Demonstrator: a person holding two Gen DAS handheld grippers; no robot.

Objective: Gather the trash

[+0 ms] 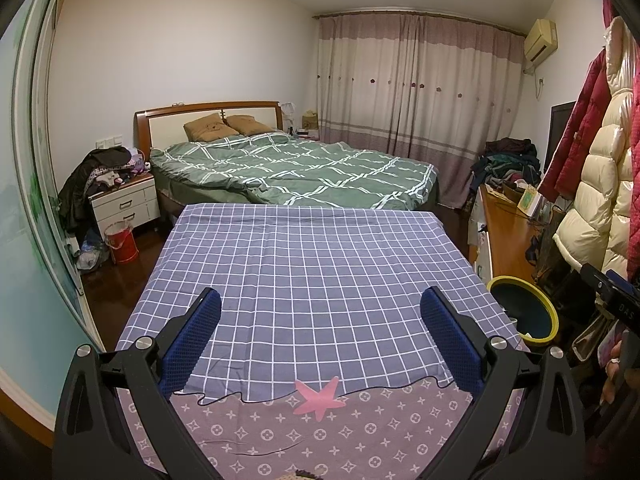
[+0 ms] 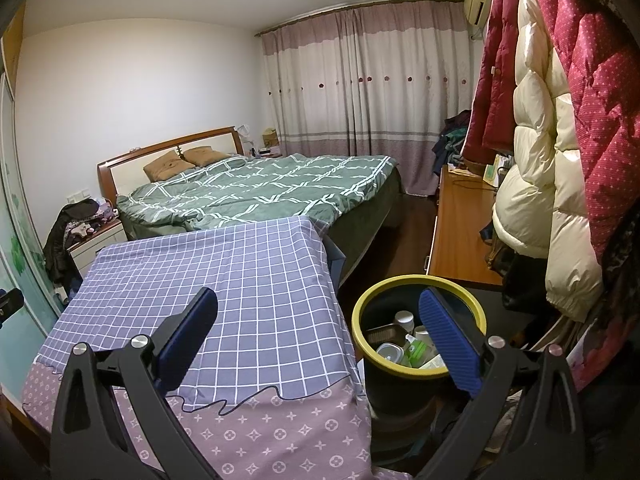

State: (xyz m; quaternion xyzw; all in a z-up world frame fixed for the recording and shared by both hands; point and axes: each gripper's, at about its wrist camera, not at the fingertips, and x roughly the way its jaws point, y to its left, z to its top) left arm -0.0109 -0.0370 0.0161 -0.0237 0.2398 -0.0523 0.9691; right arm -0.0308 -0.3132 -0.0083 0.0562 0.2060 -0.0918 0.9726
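Observation:
A dark bin with a yellow rim (image 2: 418,282) stands on the floor right of the cloth-covered table (image 2: 224,264). Inside it lie several pieces of trash: a white bottle (image 2: 404,319), a foil tray (image 2: 382,334), a can (image 2: 390,353) and a green-capped bottle (image 2: 416,348). My right gripper (image 2: 320,312) is open and empty, over the table's right edge, its right finger over the bin. My left gripper (image 1: 320,310) is open and empty above the checked cloth (image 1: 320,272). The bin (image 1: 524,308) shows at the right in the left wrist view.
A bed with a green quilt (image 1: 304,168) lies beyond the table. A wooden desk (image 2: 460,224) and hanging coats (image 2: 560,140) are on the right. A nightstand with clothes (image 1: 120,196) and a red bucket (image 1: 120,242) stand at the left.

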